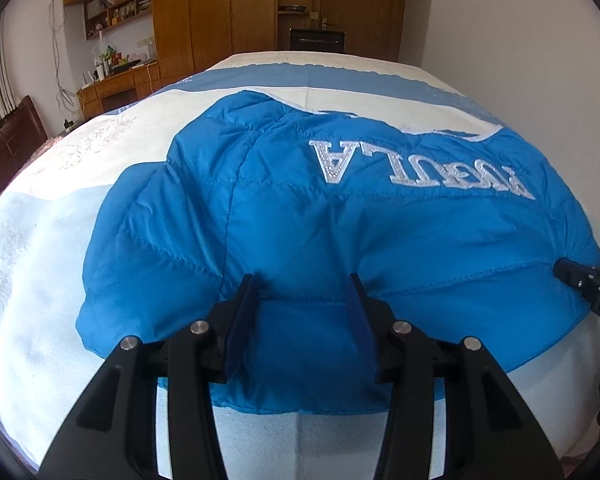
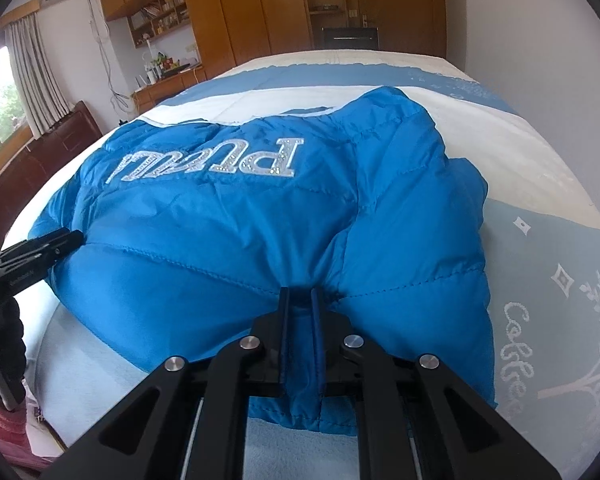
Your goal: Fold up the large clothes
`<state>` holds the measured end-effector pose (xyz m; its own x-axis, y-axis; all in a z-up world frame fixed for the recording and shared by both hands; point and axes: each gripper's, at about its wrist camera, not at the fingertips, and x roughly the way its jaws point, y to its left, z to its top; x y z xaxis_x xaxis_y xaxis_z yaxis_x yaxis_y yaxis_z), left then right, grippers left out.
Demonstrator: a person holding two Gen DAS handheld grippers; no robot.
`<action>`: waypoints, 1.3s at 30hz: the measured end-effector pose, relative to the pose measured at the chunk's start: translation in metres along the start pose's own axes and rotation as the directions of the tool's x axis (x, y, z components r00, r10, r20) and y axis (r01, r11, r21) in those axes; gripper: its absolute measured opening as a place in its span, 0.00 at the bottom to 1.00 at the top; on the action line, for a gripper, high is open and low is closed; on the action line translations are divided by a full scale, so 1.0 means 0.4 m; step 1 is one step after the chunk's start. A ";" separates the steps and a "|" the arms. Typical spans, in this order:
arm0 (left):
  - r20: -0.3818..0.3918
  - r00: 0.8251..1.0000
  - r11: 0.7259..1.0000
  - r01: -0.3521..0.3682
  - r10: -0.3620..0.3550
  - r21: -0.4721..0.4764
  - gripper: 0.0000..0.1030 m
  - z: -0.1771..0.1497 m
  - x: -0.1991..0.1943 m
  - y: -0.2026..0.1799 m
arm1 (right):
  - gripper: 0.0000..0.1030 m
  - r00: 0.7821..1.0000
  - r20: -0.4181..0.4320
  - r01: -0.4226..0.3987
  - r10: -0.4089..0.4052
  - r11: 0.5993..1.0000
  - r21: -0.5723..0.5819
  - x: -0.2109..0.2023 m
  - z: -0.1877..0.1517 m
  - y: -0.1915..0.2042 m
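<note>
Jacket (image 1: 340, 220), blue, quilted: lies on bed (image 1: 40, 280), sleeves seemingly folded in, lettering up. Left gripper (image 1: 304, 292) fingers wide, astride near hem; right gripper (image 2: 300, 300) pinches hem fabric, fingers narrow. Judged partway: lengthwise fold remains.

Both my cameras sit low and close over the near edge of the blue jacket (image 1: 340, 216), facing down the bed (image 1: 52, 208) toward the wardrobe (image 1: 220, 12). The left view looks from the jacket's left part, the right view from its right, and each catches the other hand-held gripper at its edge.
</note>
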<state>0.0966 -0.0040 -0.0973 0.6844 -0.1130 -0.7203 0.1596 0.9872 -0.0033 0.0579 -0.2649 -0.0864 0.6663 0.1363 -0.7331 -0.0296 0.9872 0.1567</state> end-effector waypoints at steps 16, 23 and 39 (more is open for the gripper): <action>-0.007 0.999 0.997 0.049 -0.049 -0.058 0.42 0.003 -0.019 0.039 | 0.10 1.000 -0.002 0.008 -0.008 1.000 0.000 0.003 0.002 -0.003; 0.021 0.997 0.965 0.081 -0.078 -0.250 0.52 -0.034 -0.128 0.160 | 0.10 1.000 -0.010 -0.012 0.012 1.000 0.009 -0.001 0.006 -0.012; 0.086 0.954 0.704 0.272 -0.288 -0.656 0.62 -0.088 -0.001 0.357 | 0.10 0.999 -0.021 -0.033 0.034 0.999 0.013 -0.001 0.010 -0.020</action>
<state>0.0941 0.1408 -0.1218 0.6684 -0.4014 -0.6263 -0.1684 0.7384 -0.6530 0.0608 -0.2731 -0.0845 0.6494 0.1711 -0.7410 -0.0420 0.9810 0.1896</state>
